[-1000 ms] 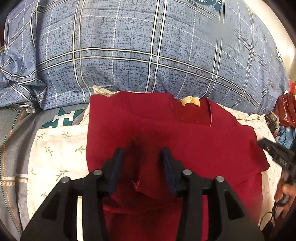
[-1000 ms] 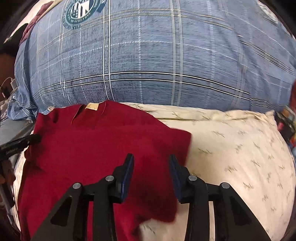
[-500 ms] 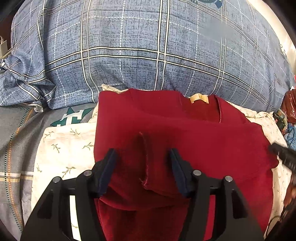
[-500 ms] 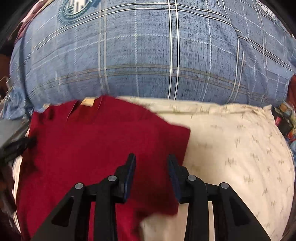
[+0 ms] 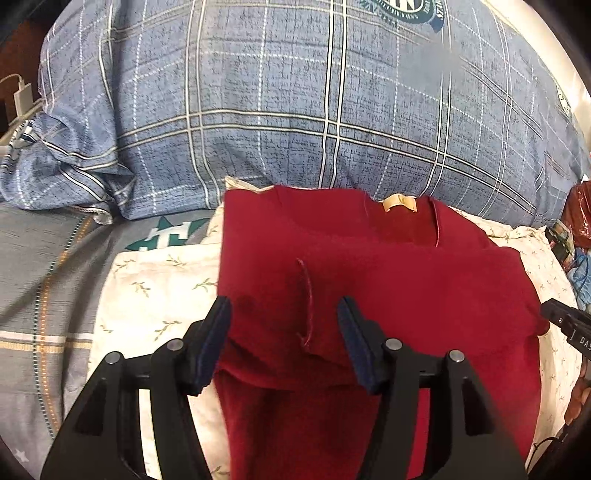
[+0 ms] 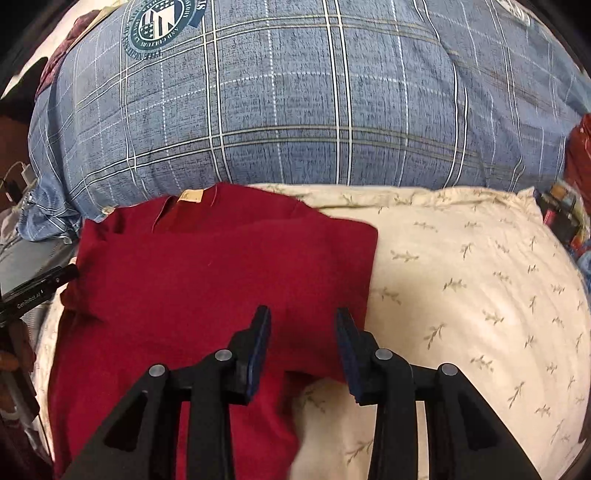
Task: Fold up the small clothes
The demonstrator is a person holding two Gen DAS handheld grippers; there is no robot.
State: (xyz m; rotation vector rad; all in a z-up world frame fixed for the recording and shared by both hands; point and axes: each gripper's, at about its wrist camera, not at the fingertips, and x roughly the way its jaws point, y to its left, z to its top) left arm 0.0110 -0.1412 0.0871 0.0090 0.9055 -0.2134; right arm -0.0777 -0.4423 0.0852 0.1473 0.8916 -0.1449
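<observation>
A dark red shirt [image 5: 388, 280] of soft, slightly fuzzy knit lies flat on a cream pillowcase [image 6: 461, 280] printed with small olive sprigs. Its sleeves are folded in over the body, so the outline is close to a rectangle; a raw hem edge [image 5: 306, 295] runs down the middle of the folded layer, and a tan label [image 5: 400, 204] sits inside the neckline at the far end. Behind it bulges a blue plaid pillow [image 5: 295, 110] — coarse-looking weave, white and tan check lines, a round teal crest [image 6: 159, 27] printed on it. A grey striped bedsheet [image 5: 44, 295] shows to the left.

The left tongs [image 5: 284, 339] hover over the near part of the shirt, jaws spread wide with nothing between the blue pads [image 5: 214, 343]. The right tongs [image 6: 301, 347] hang above the shirt's right-hand lower corner, likewise parted and holding nothing — the fabric beneath lies undisturbed. Each tool's black tip shows at the edge of the other's view.
</observation>
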